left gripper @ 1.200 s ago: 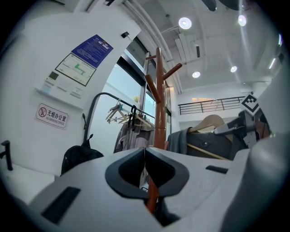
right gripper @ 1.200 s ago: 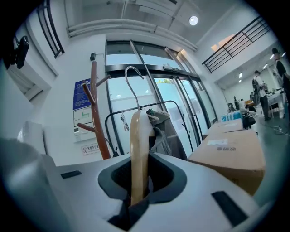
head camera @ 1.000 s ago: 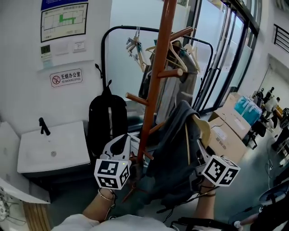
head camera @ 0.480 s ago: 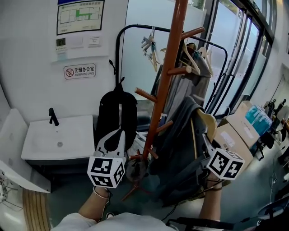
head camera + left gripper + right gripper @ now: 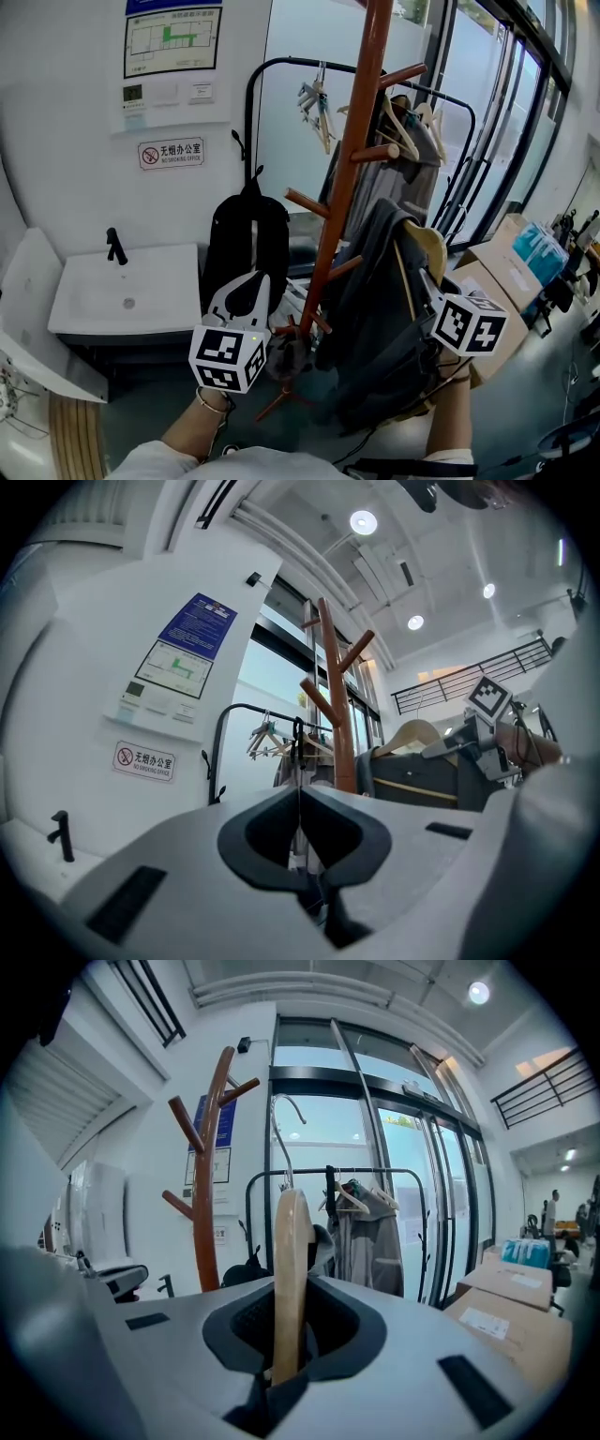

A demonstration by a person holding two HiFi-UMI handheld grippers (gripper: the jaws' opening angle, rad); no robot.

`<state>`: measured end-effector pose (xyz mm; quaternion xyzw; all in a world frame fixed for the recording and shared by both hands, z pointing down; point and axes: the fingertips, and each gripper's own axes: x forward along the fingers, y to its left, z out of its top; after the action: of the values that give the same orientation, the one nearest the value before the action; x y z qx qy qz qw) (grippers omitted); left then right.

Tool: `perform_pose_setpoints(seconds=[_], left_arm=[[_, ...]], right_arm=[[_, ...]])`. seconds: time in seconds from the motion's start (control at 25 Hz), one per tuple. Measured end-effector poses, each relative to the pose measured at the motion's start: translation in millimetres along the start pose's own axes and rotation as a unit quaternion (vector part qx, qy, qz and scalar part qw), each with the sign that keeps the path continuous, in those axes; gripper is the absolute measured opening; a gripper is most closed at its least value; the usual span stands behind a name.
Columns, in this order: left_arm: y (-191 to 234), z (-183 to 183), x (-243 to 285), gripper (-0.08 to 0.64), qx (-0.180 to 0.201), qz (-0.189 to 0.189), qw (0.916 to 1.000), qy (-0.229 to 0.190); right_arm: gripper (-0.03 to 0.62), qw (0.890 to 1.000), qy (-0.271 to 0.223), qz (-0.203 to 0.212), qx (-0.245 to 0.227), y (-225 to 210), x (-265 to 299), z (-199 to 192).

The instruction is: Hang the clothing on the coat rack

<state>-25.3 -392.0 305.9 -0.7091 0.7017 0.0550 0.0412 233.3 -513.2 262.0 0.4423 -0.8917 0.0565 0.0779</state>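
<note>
hanger raised slightly, gripped in right claw, jacket draped below; left claw closed, empty.

Grey clothing, tan hanger, reddish-brown coat rack.

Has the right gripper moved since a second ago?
Yes. The right gripper, shut on the wooden hanger, has risen slightly against the coat rack.

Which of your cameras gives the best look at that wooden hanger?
The right gripper view: the wooden hanger stands edge-on in the middle, clamped in the right gripper, wire hook on top. The head view shows only its pale shoulder above the dark garment; the left gripper view shows the hanger small, side-on.
</note>
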Motion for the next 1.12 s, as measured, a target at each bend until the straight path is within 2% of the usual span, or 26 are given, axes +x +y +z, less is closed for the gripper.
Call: perform_pose_setpoints(seconds=[0.32, 0.56, 1.12], left_arm=[[-1.5, -0.4, 5.0, 0.012, 0.003, -0.005, 1.0000, 0.002], [-4.5, 5.4, 10.6, 0.012, 0.009, -0.009, 0.9999, -0.005], [-10.3, 17.0, 18.8, 0.012, 0.010, -0.019, 0.9996, -0.020]], right_arm=[[0.061, 1.000, 0.003, 0.008, -0.026, -0.6, 11.3, 33.6], [0.061, 0.998, 0.000, -0.001, -0.065, 0.5, 15.0, 63.6], [0.061, 0.992, -0.015, 0.015, -0.126, 23.3, 19.9, 116.4]])
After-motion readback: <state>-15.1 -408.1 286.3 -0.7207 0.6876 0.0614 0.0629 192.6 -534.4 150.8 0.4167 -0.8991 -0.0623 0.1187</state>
